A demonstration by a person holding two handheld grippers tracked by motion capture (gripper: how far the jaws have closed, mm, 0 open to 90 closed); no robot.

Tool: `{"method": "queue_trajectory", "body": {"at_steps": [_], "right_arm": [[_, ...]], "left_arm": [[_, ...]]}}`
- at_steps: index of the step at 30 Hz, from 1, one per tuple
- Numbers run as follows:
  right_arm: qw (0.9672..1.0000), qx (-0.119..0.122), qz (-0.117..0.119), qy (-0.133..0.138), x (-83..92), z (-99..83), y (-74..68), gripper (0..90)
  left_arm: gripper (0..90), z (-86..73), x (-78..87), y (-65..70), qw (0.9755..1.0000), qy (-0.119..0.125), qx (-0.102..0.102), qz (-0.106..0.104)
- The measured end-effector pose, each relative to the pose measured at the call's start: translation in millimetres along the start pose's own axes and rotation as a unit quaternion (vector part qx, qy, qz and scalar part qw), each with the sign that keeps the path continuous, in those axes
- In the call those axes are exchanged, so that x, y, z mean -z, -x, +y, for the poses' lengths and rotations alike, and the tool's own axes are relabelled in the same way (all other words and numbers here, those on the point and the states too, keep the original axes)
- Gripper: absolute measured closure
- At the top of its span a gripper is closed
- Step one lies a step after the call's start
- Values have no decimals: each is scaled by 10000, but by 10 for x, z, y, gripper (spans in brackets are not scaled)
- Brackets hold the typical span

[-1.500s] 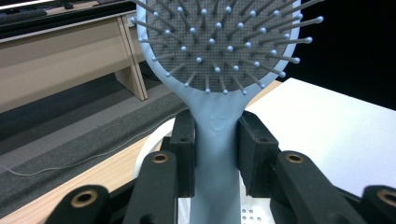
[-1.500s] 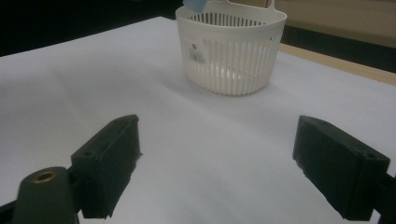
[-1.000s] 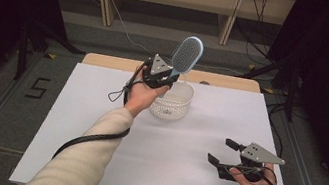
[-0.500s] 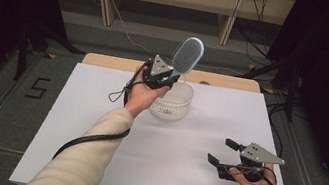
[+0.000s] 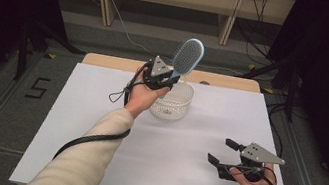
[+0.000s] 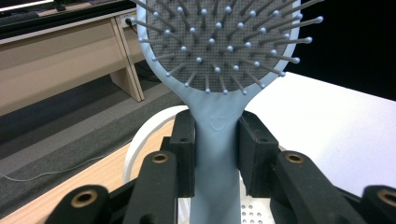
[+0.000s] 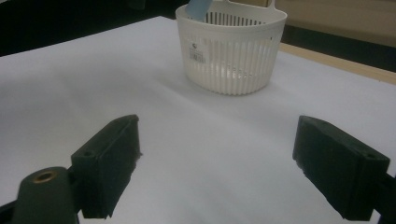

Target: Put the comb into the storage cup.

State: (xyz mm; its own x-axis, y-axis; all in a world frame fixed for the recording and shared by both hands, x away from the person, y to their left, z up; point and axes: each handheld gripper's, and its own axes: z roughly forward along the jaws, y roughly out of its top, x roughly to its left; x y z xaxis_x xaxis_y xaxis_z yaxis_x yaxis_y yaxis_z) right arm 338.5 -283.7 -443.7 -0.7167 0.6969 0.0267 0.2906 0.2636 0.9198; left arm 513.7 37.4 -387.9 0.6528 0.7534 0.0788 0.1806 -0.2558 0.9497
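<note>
Left gripper view: the left gripper [image 6: 215, 144] clamps the brush [image 6: 219, 70] by its handle, upright over the basket [image 5: 171, 101] near the table's [image 5: 99, 107] far edge. Right gripper [image 5: 227, 155], jaws wide apart and empty, hovers near the right edge.

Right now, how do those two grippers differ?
The left gripper is shut on a blue hairbrush by its handle; the right gripper is open with nothing between its jaws. The left is raised over the white basket at the table's far side; the right is low over the near right of the white table. Both have black jaws, and a hand holds each.
</note>
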Motion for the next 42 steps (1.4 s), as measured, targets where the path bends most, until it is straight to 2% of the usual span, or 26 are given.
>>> {"method": "queue_trajectory", "body": {"at_steps": [42], "right_arm": [[10000, -21, -1, -17, -1, -3, 0, 155]], "left_arm": [[696, -53, -48, 8, 10000, -52, -3, -18]]}}
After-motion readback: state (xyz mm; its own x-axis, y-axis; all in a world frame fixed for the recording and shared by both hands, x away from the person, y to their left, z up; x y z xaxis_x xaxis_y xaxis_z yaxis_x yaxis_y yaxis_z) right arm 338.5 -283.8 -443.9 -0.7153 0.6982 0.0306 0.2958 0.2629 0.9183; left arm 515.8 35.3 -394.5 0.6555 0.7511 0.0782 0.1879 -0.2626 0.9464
